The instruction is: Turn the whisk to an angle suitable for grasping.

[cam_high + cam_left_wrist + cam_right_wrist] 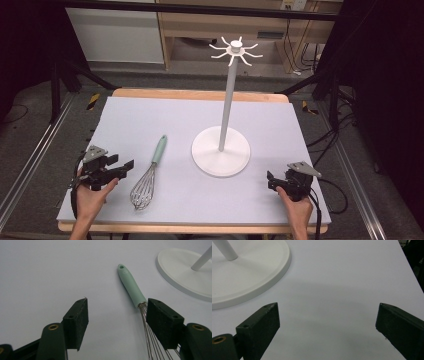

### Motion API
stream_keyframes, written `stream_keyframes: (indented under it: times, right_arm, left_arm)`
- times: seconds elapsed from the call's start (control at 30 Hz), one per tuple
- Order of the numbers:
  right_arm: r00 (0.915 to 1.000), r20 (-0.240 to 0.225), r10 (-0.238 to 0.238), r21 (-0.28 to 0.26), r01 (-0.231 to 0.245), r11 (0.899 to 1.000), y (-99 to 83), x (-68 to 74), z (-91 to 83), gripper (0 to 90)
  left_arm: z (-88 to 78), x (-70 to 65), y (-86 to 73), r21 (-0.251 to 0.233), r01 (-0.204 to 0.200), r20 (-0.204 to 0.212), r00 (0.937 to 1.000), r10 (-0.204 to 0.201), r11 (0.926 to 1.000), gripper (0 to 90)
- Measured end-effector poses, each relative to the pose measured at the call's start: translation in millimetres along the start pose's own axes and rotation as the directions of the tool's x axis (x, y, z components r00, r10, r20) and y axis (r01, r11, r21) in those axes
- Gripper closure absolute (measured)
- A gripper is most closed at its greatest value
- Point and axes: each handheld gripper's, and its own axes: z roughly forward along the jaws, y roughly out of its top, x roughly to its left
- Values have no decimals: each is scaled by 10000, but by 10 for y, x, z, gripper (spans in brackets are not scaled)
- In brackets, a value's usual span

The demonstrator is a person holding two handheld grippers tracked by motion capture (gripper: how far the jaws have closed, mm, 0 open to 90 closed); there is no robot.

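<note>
A: Your left hand-held gripper (125, 166) stood released, nothing between its jaws; the whisk (132, 286) lay on the counter (150, 120) just off its right jaw.

B: The reach looked underway. Next you needed to swing right and straddle the handle. Your right hand-held gripper (327, 322) stood released too, beside the stand (249, 277).

Looks like lab or test workspace, not home. Wooden table (200, 93) covered by pale grey mat (150, 120), set on grey carpeted floor (30, 125). Metal rails (30, 165) run along both sides of table; black frame legs (60, 80) and dark curtains (30, 45) flank it. Loose cables (330, 140) trail over floor at right. Light wood shelving (210, 25) and white cabinet (115, 35) stand behind, with wall socket (292, 5) above.
</note>
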Motion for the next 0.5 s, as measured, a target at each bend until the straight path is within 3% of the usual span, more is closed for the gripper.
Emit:
stream_keyframes:
  times: [0.17, 0.5]
  right_arm:
    - [9998, -102, 150, 61, -149, 9999, -2, -8, -8, 59]
    - [9999, 131, 111, 190, -114, 9998, -6, -13, -15, 66]
  left_arm:
    - [-2, -39, 72, 16, -126, 131, 9998, 126, 9999, 339]
    - [79, -146, 209, 203, -329, 295, 9990, 323, 9993, 352]
